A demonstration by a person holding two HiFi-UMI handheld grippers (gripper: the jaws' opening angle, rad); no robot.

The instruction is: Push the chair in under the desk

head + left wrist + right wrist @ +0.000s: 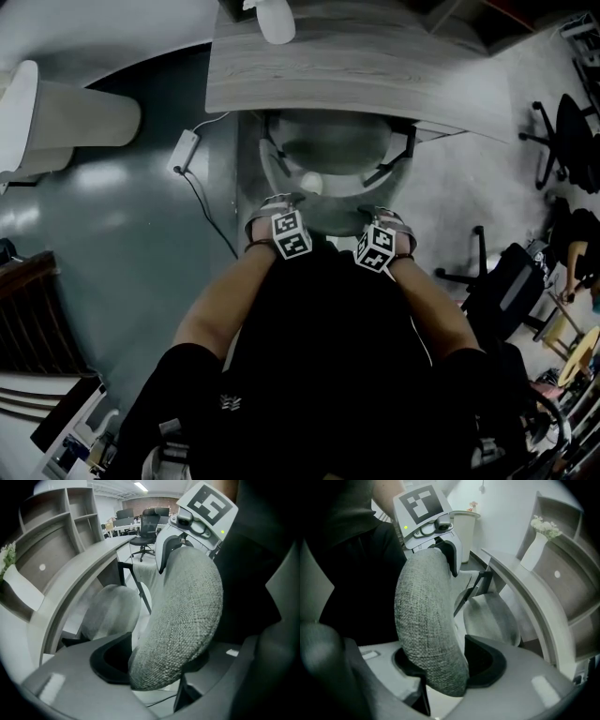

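The desk (356,66) lies straight ahead of me at the far side, its curved front edge running left to right. The chair (328,159) stands between me and it. Its grey seat (328,141) is already partly under that front edge, while the backrest (187,616) is on the near side, clear of the desk.

The backrest's long axis also runs left to right, square across the line I judge the push must take, which is near to far.

My 2 claws sit on its top edge, 1 to each side of the middle and about level with each other, so neither is nearer the desk. My left claw (159,663) is closed on the grey fabric rim with a pad on either face. My right claw (440,667) grips the same rim, its jaws held fairly wide by the thick padding.

With matched holds, an even shove from both should send the chair in straight; uneven force would swing it.
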